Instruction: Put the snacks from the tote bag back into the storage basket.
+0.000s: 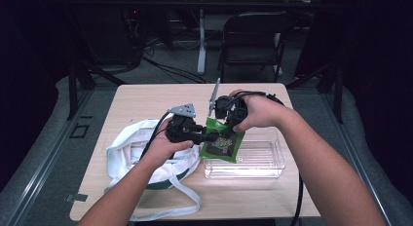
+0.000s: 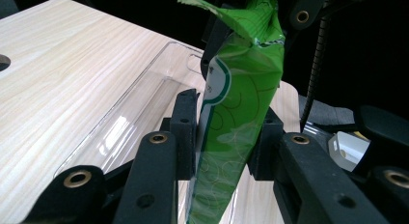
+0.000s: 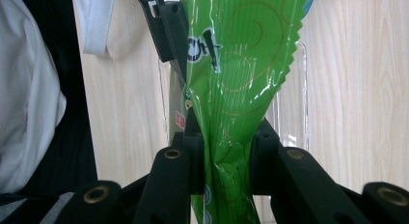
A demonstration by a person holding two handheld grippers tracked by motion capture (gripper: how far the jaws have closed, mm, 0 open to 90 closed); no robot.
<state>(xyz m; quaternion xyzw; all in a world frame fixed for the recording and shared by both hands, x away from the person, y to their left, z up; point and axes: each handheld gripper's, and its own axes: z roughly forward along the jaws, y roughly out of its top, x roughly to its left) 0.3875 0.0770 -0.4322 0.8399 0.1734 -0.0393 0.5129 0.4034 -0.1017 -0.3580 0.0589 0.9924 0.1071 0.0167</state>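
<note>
A green snack packet (image 1: 221,144) hangs upright above the left end of a clear plastic tray (image 1: 258,162). My left gripper (image 1: 207,137) comes at it from the left and is shut on its lower part. In the left gripper view the packet (image 2: 236,113) fills the gap between the pads of that gripper (image 2: 224,132). My right gripper (image 1: 224,125) reaches down from behind and is shut on the packet's top edge. In the right gripper view its pads (image 3: 226,147) pinch the crinkled foil (image 3: 231,89), with a black jaw of the left gripper (image 3: 166,26) farther up.
A white cloth bag (image 1: 126,148) with a loose strap lies on the left half of the light wooden table (image 1: 146,99). The clear tray sits at the right front. A folding chair (image 1: 253,36) stands beyond the far edge.
</note>
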